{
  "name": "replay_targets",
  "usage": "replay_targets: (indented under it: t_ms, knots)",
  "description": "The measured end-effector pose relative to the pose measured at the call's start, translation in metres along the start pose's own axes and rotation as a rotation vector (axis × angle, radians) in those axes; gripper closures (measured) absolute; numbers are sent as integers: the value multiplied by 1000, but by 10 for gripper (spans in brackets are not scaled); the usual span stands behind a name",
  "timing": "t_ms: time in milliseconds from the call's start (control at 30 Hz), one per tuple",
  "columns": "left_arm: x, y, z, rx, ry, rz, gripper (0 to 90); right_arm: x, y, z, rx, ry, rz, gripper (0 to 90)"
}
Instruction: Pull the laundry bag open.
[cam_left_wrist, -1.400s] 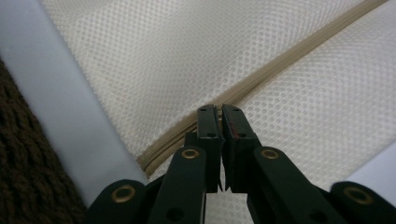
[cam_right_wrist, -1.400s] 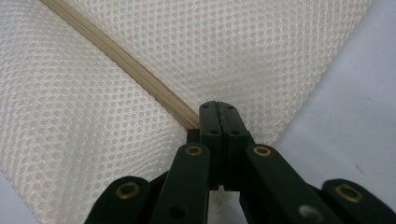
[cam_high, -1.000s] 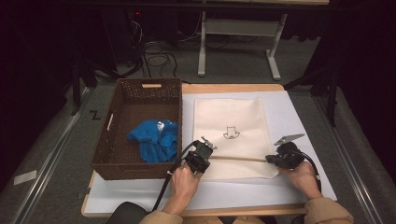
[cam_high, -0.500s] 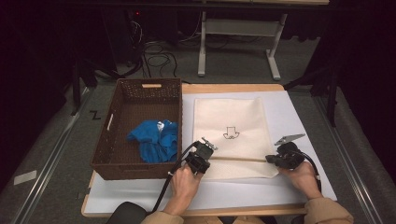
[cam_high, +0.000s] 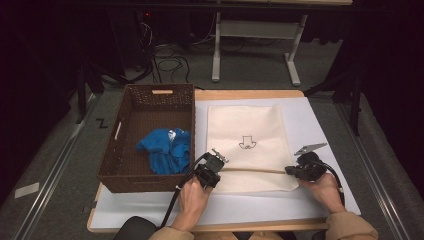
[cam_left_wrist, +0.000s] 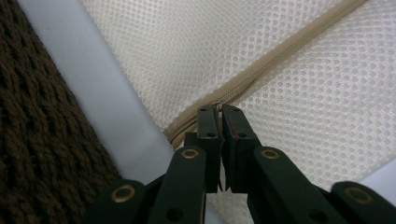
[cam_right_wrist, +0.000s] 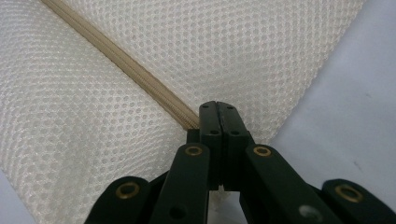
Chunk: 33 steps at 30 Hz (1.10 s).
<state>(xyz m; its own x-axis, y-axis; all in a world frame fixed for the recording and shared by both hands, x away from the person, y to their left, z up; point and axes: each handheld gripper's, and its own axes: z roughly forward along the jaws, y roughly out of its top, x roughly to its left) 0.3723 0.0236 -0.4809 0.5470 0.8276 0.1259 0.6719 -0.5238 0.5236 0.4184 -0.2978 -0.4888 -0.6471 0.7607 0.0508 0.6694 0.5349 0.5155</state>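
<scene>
We clamp our left gripper (cam_left_wrist: 219, 112) and right gripper (cam_right_wrist: 217, 108) on opposite ends of the beige zipper (cam_high: 252, 170) of the cream mesh bag (cam_high: 247, 130) on the worktop (cam_high: 320, 125).

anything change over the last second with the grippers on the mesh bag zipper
No visible change. The left hand-held gripper sits as before at the left end of the zipper on the mesh bag, and the right hand-held gripper at the right end, both with jaws closed on it. The blue cloth lies in the basket as it did.
</scene>
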Motion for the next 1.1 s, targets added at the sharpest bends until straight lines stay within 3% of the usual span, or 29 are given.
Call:
replay_targets:
  t_ms: [333,667,833,933,1033,1100]
  knots:
    - [-3,2,-2,-36,-51,-13,756,2,1,0,8,-13,-4,900]
    - [-10,8,0,-75,-95,11,532,0,0,0,-1,-2,-1,900]
    - [-7,13,-1,-115,-171,-21,467,2,-1,0,-8,-15,-8,900]
    - [-6,15,-1,-127,-192,-24,442,3,-1,0,-12,-20,-11,900]
    - [-6,19,1,-130,-179,-5,429,4,-2,0,-14,-26,-16,900]
    - [-8,20,2,-130,-195,10,415,5,-2,-1,-15,-35,-23,897]
